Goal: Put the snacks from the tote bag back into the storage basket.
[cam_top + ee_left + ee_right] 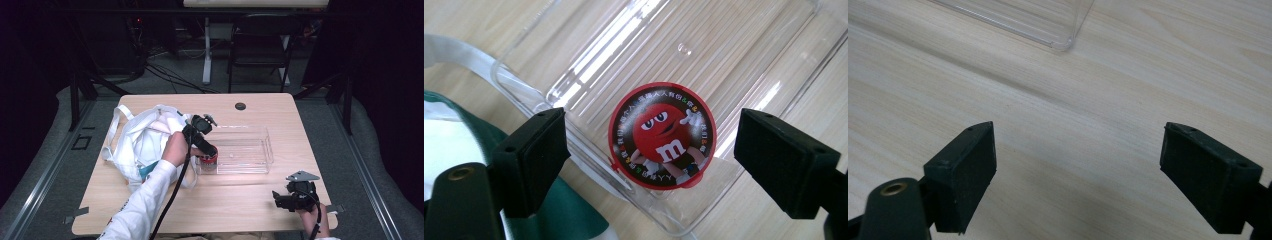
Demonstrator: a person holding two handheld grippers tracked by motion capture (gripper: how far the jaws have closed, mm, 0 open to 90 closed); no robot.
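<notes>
Taking the clear plastic bin (pixel 250 150) as my landmark. Nearest to me, my right gripper (pixel 281 201) sits low over the wooden table (pixel 240 210), well short of the bin's near wall and toward its right end. In the right gripper view its jaws stand wide apart with bare wood between them, and one rounded corner of the bin (pixel 1063 42) lies beyond them.

Next out, my left gripper (pixel 210 156) hangs over the bin's near left corner, pointing down. In the left gripper view its jaws stand apart on either side of the red-lidded candy tub (pixel 661 135), with a clear gap at each pad; nothing is gripped. The tub stands upright inside the bin, in that near left corner, its round lid with a red cartoon character facing up (pixel 207 162).

Left of the bin and touching its left end lies the white tote bag (pixel 142 142), with green fabric (pixel 569 215) showing at its mouth beside the left jaw. Beyond the bin, a small black disc (pixel 240 106) sits near the table's far edge.
</notes>
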